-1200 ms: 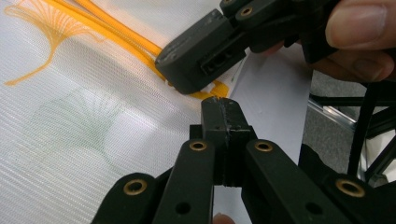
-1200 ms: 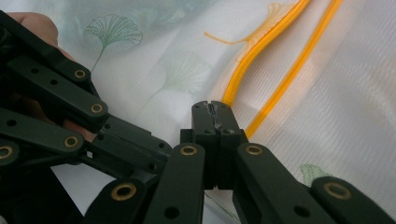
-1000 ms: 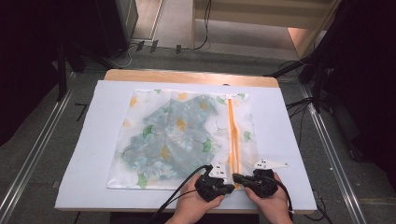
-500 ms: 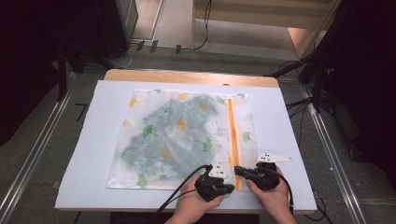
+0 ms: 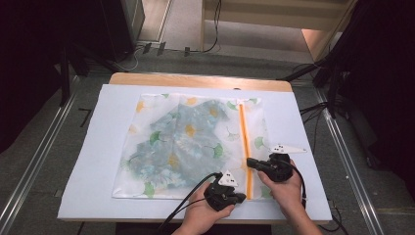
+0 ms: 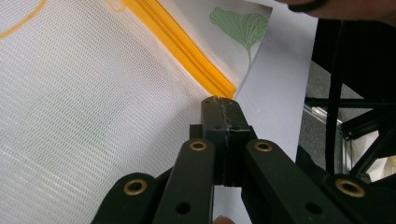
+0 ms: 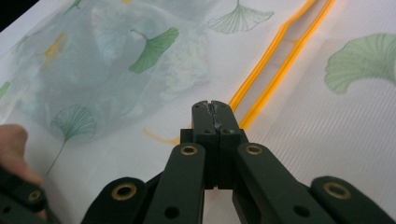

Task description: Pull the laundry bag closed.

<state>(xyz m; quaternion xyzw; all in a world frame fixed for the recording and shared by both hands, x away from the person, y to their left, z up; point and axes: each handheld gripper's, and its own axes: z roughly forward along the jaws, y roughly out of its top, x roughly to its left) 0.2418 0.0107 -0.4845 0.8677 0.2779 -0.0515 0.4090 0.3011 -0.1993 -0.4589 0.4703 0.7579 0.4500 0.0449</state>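
Mesh bag point(image 5: 191, 142) lies flat on the white mat point(image 5: 98, 147), its orange zipper point(image 5: 243, 142) partly open. Left gripper point(image 5: 240, 197) pins the near zipper end, jaws closed; right gripper point(image 5: 250, 161) closed at the slider. Judgement: anchor the end firmly, pull straight along the zipper.

Grey floor point(image 5: 58, 147) with metal rails point(image 5: 29, 181) beside the white-topped bench point(image 5: 112, 103), cables point(image 5: 205, 46) at top centre, dark surroundings.
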